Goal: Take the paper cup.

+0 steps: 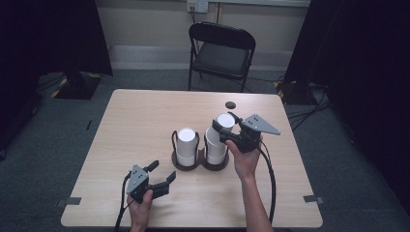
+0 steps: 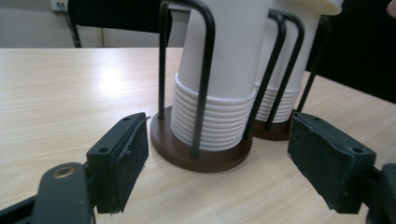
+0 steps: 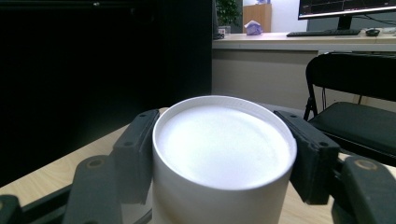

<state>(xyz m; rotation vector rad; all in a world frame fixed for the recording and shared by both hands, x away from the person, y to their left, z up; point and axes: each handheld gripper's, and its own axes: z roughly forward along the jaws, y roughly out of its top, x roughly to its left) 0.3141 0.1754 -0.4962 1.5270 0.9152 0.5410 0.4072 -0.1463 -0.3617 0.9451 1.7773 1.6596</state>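
Near the front edge of the pale wooden table [image 1: 145, 116], the left hand-held gripper [image 1: 162, 176] rests low over the wood with its jaws wide apart and nothing between them. Its own view looks straight at the brown double cup holder [image 2: 203, 154], whose black wire loops stand around two stacks of upside-down white paper cups.

Just beyond, at the middle of the table, the left stack [image 1: 186, 145] sits inside its wire loops with its many rolled rims ribbed together at the bottom. The right stack [image 1: 216, 142] stands touching the same base, and its top cup [image 1: 224, 121] rises above the rest. The right hand-held gripper [image 1: 226, 128] has its padded jaws against both sides of that top cup near its closed upper end; in the right gripper view the pads press the white wall on left and right, so I judge it clamped on the cup.

Paper cups like these are very light and thin-walled, so a hard squeeze would likely dent the side. The stiffest place to hold is near the closed bottom, now uppermost, where the disc braces the wall, and that is where the pads sit. Nested cups tend to cling, so a straight upward pull may drag the next cup along, and the light holder could lift or tip.

Farther back, a small dark disc [image 1: 230, 105] lies on the wood, and a black folding chair [image 1: 221, 53] stands beyond the far edge.
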